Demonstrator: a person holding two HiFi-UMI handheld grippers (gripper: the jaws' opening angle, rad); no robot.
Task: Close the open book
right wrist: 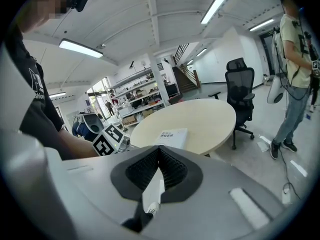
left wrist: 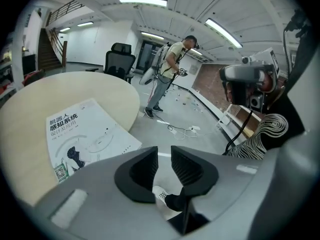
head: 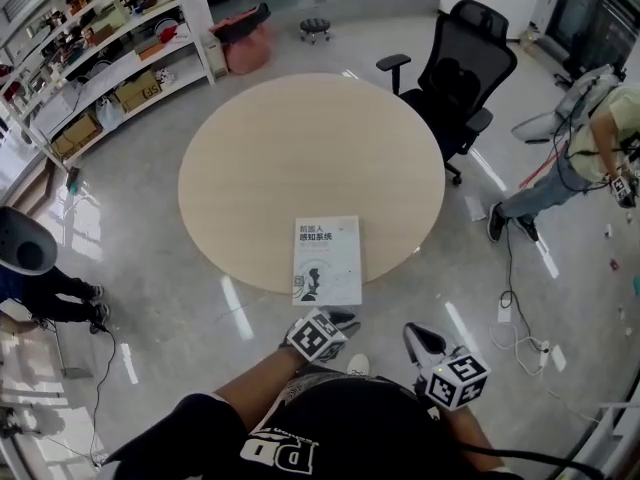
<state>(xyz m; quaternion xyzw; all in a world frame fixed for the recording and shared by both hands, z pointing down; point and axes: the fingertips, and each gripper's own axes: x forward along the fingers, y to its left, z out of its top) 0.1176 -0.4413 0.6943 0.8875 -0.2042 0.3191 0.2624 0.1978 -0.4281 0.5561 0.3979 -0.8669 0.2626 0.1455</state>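
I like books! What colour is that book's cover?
White book with dark print; best in head view.

The left gripper (left wrist: pixel 164 154) had its jaws a little apart with nothing between them, only floor and a white shoe (left wrist: pixel 161 195) showing through the gap. To its left a closed book (left wrist: pixel 85 134) lay flat near the edge of the round table (left wrist: pixel 75 86). Beyond stood a black office chair (left wrist: pixel 119 61) and a person (left wrist: pixel 169 69) wearing a backpack.

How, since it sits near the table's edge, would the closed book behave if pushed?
The book lies flat and looks thin, so it probably slides rather than tips. Its cover may slip easily on the smooth table. Lifted by a corner, it likely flexes.
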